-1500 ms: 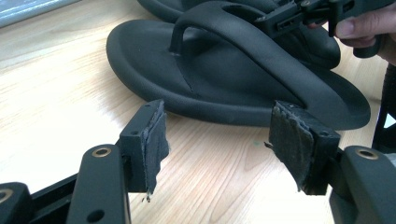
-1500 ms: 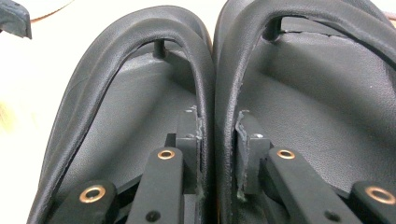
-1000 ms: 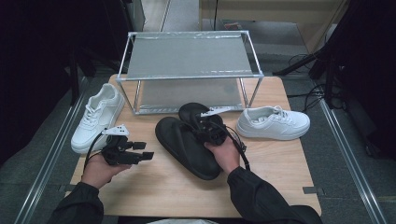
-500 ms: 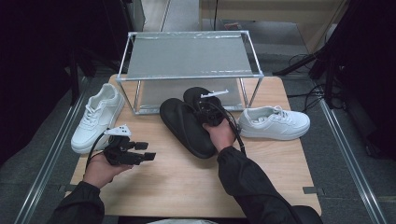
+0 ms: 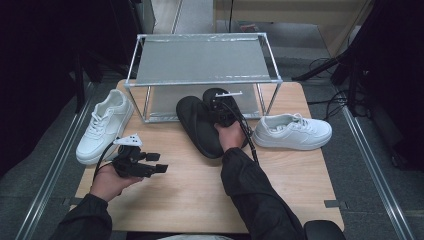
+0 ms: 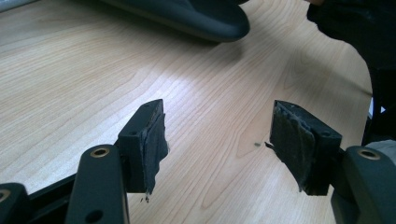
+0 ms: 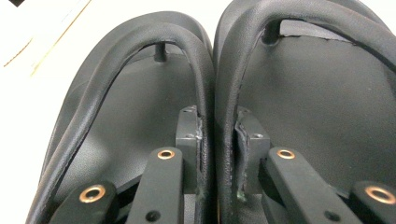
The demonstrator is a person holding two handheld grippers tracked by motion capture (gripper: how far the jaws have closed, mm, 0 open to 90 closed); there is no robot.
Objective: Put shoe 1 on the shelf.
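Note:
Two black flip-flops (image 5: 196,126) lie side by side on the wooden table (image 5: 190,195), toes reaching under the metal rack (image 5: 200,62). My right gripper (image 5: 221,111) sits over them, shut on their two inner straps. In the right gripper view the right gripper (image 7: 218,135) has its pads pressing the left sandal's strap (image 7: 204,79) and the right sandal's strap (image 7: 225,79) together. My left gripper (image 5: 158,163) rests low at the table's front left, jaws open and pointing right. In the left gripper view the left gripper (image 6: 224,144) holds nothing, and a flip-flop's heel (image 6: 205,18) lies ahead.
A white sneaker (image 5: 102,125) lies at the table's left edge and another white sneaker (image 5: 292,131) to the right of the flip-flops. The rack stands at the table's back with an open lower level. Bare wood stretches across the front of the table.
My right hand has pushed the pair of flip-flops away from me, toward and partly under the rack. The left hand and both sneakers have stayed put.

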